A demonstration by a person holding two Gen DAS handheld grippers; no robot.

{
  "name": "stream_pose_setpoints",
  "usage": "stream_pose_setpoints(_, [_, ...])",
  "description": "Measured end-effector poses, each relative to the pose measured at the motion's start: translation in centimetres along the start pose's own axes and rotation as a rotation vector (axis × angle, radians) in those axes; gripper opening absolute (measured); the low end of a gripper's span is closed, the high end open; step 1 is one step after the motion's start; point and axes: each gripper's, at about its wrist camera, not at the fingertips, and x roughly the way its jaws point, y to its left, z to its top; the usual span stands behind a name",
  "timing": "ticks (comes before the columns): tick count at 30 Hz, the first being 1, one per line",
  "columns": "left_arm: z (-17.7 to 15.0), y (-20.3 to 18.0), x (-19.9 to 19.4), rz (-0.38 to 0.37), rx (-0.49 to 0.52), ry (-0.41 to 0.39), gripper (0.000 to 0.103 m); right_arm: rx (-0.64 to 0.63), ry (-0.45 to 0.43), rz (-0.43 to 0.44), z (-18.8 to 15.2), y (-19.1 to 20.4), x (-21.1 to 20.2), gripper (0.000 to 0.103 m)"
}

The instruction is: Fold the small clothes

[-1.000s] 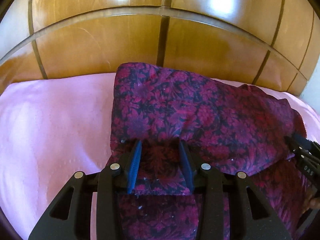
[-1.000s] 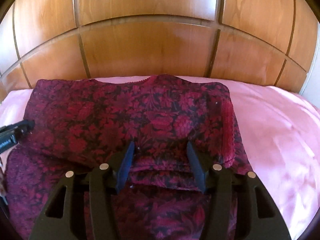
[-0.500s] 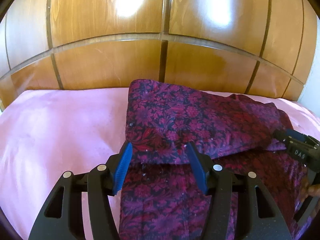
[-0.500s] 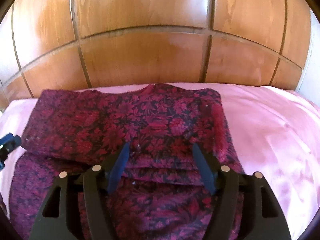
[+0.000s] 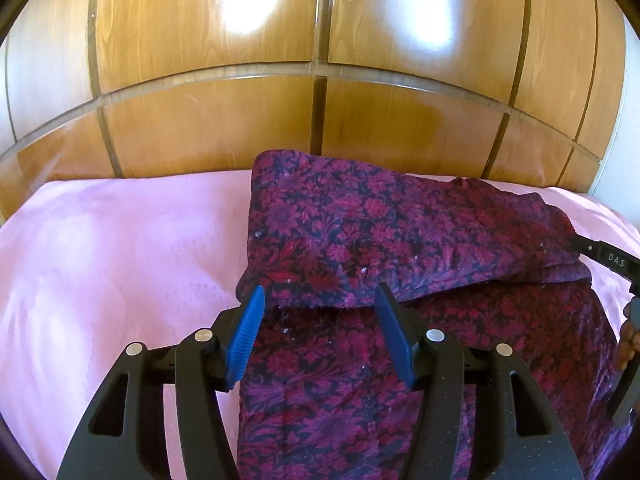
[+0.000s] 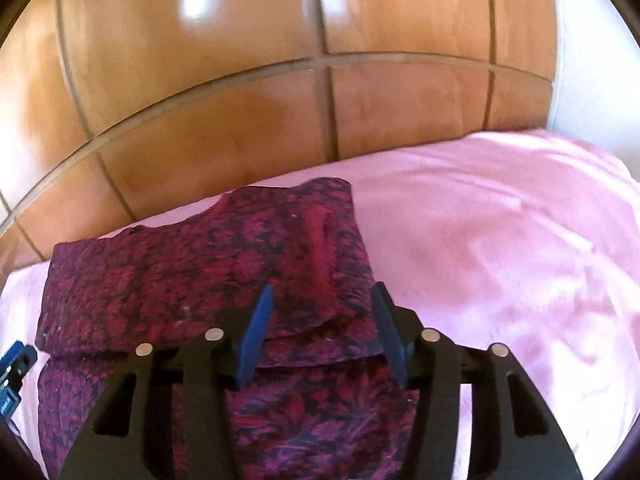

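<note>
Left wrist view: garment, centre frame, soft, limp; take its folded hem. Left gripper, right gripper: both apart, empty.

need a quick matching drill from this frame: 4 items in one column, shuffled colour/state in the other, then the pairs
1. garment
2. bed sheet
3. wardrobe panels
4. left gripper

A. glossy brown wood
B. open, holding nothing
C. plain pink
D. maroon floral, far part folded over the near part

Pairs: 1-D, 2-C, 3-A, 4-B
</note>
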Motion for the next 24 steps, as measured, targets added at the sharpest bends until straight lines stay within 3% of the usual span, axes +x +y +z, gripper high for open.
stream_pose_setpoints(2, [-0.1,0.4,0.3,-0.011,-0.012,0.01,0.056,0.026,0.01,0.008,0.0,-0.7,0.1,0.043])
stream_pose_setpoints(6, [0.0,1.2,0.3,-0.038,-0.036,0.009,0.056,0.092,0.003,0.047,0.3,-1.9,-0.4,0.045])
stream_pose_setpoints(11, [0.3,1.3,0.3,-0.042,-0.022,-0.004,0.056,0.065,0.016,0.088,0.9,-1.4,0.1,0.046])
stream_pose_setpoints(13, [0.4,1.3,0.7,-0.047,-0.023,0.005,0.056,0.033,0.052,0.067,1.0,-0.5,1.2,0.039])
stream_pose_setpoints(14, [0.5,1.4,1.0,-0.048,-0.027,0.01,0.056,0.01,0.095,0.057,0.7,0.0,2.1,0.019])
stream_pose_setpoints(16, [0.5,1.5,1.4,-0.059,-0.027,0.017,0.056,-0.041,0.083,0.036,0.6,0.8,2.2,0.012])
stream_pose_setpoints(18, [0.4,1.5,2.1,-0.044,-0.013,0.044,0.056,-0.078,0.044,0.033,0.6,1.3,1.2,0.011])
stream_pose_setpoints(21, [-0.4,1.6,4.8,-0.03,-0.011,0.167,0.056,-0.06,0.049,0.043,-0.1,0.9,0.7,0.011])
stream_pose_setpoints(24, [-0.6,2.0,5.5,-0.02,-0.029,0.171,0.058,-0.078,0.079,0.0,-1.7,0.5,2.3,0.011])
